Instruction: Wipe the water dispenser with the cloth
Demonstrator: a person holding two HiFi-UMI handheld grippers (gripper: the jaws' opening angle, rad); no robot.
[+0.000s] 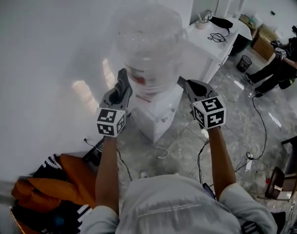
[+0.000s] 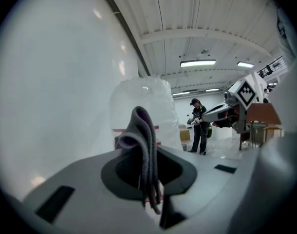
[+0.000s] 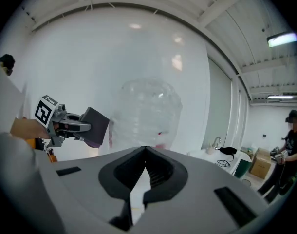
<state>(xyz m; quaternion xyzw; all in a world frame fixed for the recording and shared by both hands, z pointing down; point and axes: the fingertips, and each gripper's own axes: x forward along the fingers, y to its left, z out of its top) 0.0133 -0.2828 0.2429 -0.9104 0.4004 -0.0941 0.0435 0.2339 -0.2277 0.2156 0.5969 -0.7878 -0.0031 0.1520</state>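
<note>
Left gripper (image 2: 144, 152): jaws closed on one grey cloth (image 2: 142, 133), which stands up folded between them with its ends hanging below.
Right gripper (image 3: 144, 151): jaw tips together, nothing between them.
Marker cubes: two, one on the left gripper (image 1: 111, 122) and one on the right gripper (image 1: 210, 112).
Hold: each gripper is carried on a bare forearm, both raised in front of the person.
Cloth position: in the right gripper view the cloth (image 3: 96, 126) sits just beside the left edge of the bottle; I cannot tell whether they touch.
Water dispenser (image 1: 157, 115): one, a white cabinet standing on the floor between the two grippers, against the wall.
Bottle (image 1: 149, 40): one, clear, upside down on top of the dispenser, with a red band low on its side.
Gripper spacing: left at the bottle's lower left, right near its lower right side.
Other person (image 1: 281, 65): one, in dark clothes, well apart at the far right.
Floor (image 1: 236, 106): pale grey glossy tile with thin cables lying across it.
Wall (image 1: 51, 43): white and shiny, with light patches reflected.
Counter (image 1: 219, 40): one, white, beside the dispenser, with a tap and a dark cable on it.
Bin (image 1: 244, 62): one, dark mesh, beyond the counter.
Fabric pile (image 1: 65, 182): orange and black-and-white striped, at lower left.
Ceiling (image 2: 197, 38): white ribbed panels with strip lights.
</note>
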